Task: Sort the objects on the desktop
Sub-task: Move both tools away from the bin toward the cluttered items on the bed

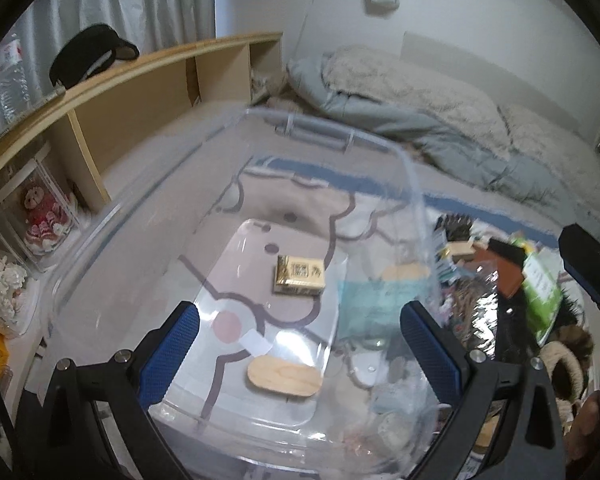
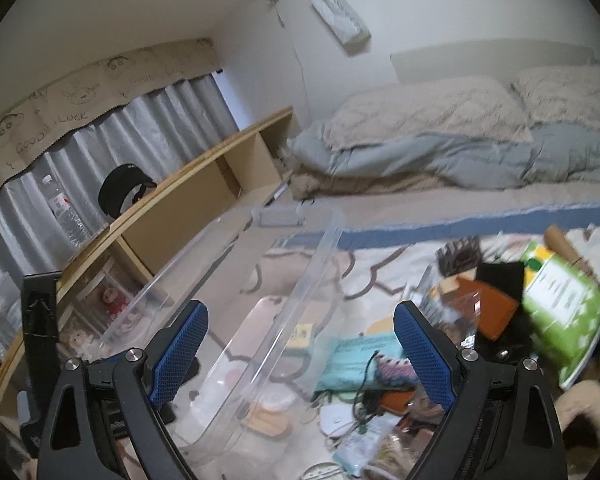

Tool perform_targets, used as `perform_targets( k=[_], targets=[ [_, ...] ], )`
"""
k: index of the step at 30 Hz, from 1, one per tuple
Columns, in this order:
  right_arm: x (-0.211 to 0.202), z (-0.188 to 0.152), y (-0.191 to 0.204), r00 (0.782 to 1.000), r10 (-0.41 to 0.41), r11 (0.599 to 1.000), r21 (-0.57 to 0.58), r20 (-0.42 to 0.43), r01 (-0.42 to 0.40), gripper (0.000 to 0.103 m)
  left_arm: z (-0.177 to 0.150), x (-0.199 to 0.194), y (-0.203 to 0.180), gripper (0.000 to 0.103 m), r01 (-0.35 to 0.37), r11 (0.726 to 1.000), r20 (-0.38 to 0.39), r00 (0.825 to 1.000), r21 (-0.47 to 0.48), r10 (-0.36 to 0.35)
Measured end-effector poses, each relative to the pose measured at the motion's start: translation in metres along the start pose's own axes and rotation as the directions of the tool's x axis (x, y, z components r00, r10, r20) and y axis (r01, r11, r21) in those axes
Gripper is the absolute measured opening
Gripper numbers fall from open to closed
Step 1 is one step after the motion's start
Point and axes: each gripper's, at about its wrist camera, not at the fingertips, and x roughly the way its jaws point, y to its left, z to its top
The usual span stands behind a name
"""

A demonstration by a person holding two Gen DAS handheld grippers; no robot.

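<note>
I'm in a bedroom at home — a bed [image 2: 440, 204] with two pillows [image 2: 428, 112] and a rumpled grey duvet [image 2: 440, 160] fills the far side. Grey curtains [image 2: 112, 136] hang behind a low wooden shelf [image 1: 148, 92] — dolls [image 1: 40, 216] sit in its cubbies, a cap [image 1: 88, 56] on top.

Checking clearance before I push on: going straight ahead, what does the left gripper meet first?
Probably the clear bin's floor, near the gold packet; the left gripper points down into it, open.
</note>
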Motion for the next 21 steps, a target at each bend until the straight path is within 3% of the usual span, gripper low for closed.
perform_targets(
  k=[5,11,18,21],
  targets=[
    [-0.024,0.003,-0.007,0.999,-0.024,1.0,-0.004,0.031,0.024,0.094,0.001,-0.024,-0.001,0.101,0.035,0.999,0.067,0.997,-0.01,-0.034],
    [-0.061,0.002,-0.006,0.985,-0.158,0.977,-0.132,0.07,0.166,0.094,0.0,-0.046,-0.007,0.101,0.079,0.997,0.116,0.99,-0.003,-0.079],
    [-0.107,-0.007,-0.019,0.976,-0.185,0.967,-0.154,0.117,0.202,0.094,-0.008,-0.078,-0.017,0.101,0.147,0.989,0.171,0.975,0.0,-0.145],
    [-0.124,-0.016,-0.024,0.969,-0.206,0.957,-0.178,0.139,0.229,0.094,-0.016,-0.091,-0.018,0.101,0.144,0.989,0.199,0.969,0.017,-0.145]
  ],
)
